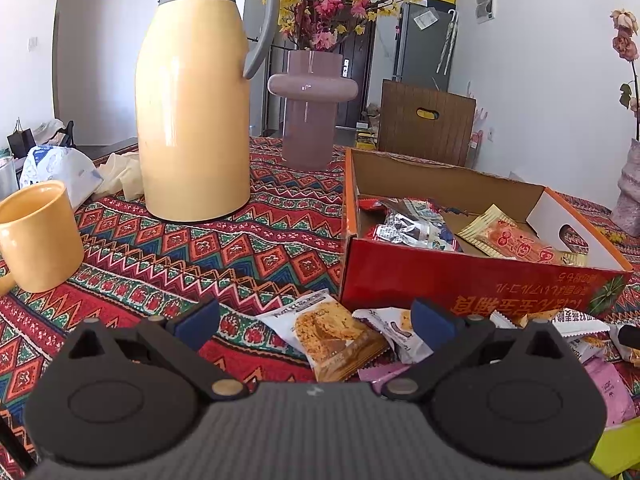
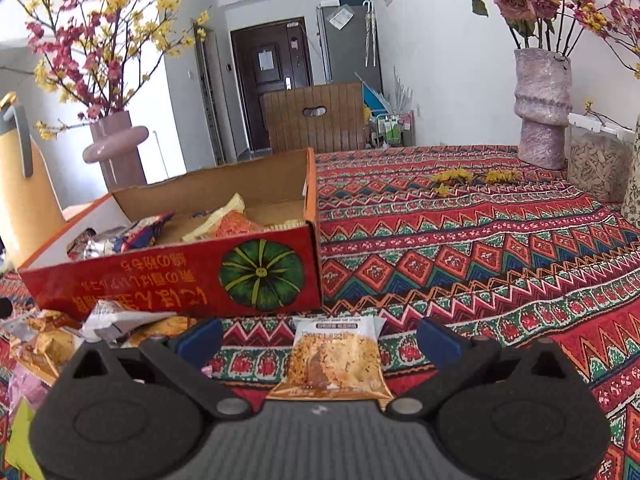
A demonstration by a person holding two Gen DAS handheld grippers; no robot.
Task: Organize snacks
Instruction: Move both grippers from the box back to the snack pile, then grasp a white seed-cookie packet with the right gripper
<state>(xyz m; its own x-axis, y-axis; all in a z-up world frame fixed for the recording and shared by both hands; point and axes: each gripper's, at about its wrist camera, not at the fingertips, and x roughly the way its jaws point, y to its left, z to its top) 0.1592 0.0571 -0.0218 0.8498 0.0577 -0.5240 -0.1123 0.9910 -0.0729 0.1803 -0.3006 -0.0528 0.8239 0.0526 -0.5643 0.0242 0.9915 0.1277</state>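
Snack packet (image 2: 334, 356) lies between the right gripper's (image 2: 318, 340) spread fingers, ready for boxing; left gripper (image 1: 316, 322) also apart, over another packet (image 1: 332, 336).

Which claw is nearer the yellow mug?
Left. The yellow mug stands ahead and to the left of the open left claw. The right claw, open over an oat crisp packet, shows no mug nearby.

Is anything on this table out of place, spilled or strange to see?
Yes. Several snack packets lie in a loose heap on the tablecloth, outside the red box, and one packet lies alone between the right gripper's open fingers. Yellow petals are scattered on the cloth near the rough vase.
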